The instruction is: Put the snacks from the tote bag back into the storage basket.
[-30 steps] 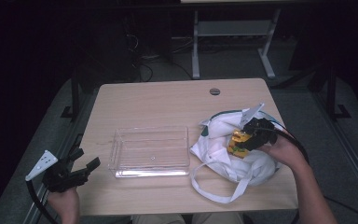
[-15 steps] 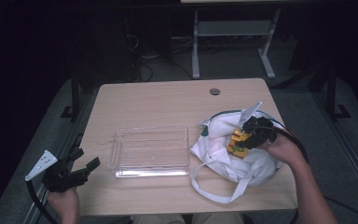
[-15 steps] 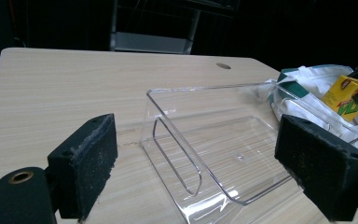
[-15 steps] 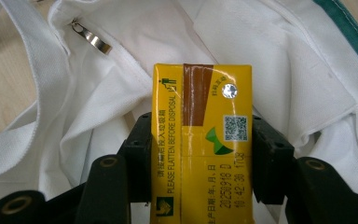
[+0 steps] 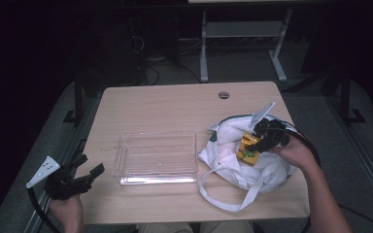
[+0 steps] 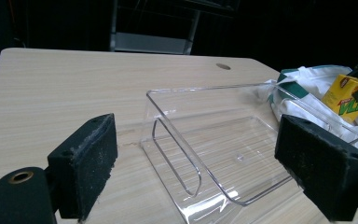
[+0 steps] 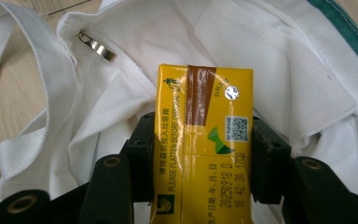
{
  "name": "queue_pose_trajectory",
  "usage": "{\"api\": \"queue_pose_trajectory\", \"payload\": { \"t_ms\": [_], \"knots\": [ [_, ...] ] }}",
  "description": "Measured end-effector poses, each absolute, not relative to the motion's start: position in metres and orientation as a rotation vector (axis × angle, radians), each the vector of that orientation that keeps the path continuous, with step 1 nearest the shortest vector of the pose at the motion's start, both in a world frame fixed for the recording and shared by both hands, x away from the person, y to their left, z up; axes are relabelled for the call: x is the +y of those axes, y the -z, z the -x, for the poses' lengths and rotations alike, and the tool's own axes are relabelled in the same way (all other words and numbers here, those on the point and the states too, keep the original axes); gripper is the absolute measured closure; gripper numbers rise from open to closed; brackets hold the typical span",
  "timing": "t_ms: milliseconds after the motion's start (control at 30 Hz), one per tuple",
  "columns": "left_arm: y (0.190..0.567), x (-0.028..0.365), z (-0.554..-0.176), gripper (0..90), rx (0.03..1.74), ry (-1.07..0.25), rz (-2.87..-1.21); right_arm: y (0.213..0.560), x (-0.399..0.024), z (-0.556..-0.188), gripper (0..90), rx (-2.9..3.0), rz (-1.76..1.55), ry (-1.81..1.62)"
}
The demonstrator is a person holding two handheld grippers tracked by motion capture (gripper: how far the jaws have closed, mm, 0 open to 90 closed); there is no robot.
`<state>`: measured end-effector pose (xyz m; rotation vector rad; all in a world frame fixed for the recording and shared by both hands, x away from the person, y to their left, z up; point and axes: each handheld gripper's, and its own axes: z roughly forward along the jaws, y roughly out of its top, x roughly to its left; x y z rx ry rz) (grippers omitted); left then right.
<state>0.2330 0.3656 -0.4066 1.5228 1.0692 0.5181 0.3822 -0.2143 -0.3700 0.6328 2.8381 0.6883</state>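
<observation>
Your right gripper (image 7: 200, 154) had its jaws closed on the two narrow sides of a yellow drink carton (image 7: 204, 140), which sat just above the open white cloth bag (image 5: 245, 162) at the right side of the table (image 5: 175, 104). That was a sound place to take it: a small carton like this was probably light, and its paperboard walls would dent under a hard squeeze, so gripping across the narrow sides near the middle kept the pressure on its stiffer edges. If it was full, the weight would have helped it hang steady; I could not tell whether it was. Its coated surface looked smooth, so the foam pads mattered.

The carton was yellow with a brown strip down the top face, a foil-sealed straw hole, a small square code, a green leaf mark and printed date lines.

Your left gripper (image 6: 205, 154) was wide open and held nothing, resting off the near left corner of the table and facing the clear plastic tray (image 6: 223, 140), which lay empty between the two grippers, just beside the bag
</observation>
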Motion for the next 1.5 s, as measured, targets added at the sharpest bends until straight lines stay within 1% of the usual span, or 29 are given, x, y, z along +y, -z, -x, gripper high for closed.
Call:
{"api": "queue_pose_trajectory", "payload": {
  "t_ms": [167, 900, 1500],
  "knots": [
    [0.407, 0.366, -0.233, 12.5, 1.069, -0.516, -1.521, 0.363, -0.213, -0.382, 51.9, 2.837, -0.605, -0.683],
    [0.407, 0.368, -0.232, 12.5, 1.069, -0.516, -1.504, 0.305, -0.199, -0.384, 52.2, 2.829, -0.503, -0.75],
    [0.407, 0.368, -0.232, 12.4, 1.075, -0.52, -1.506, 0.285, -0.17, -0.394, 52.3, 2.848, -0.42, -0.796]
  ]
}}
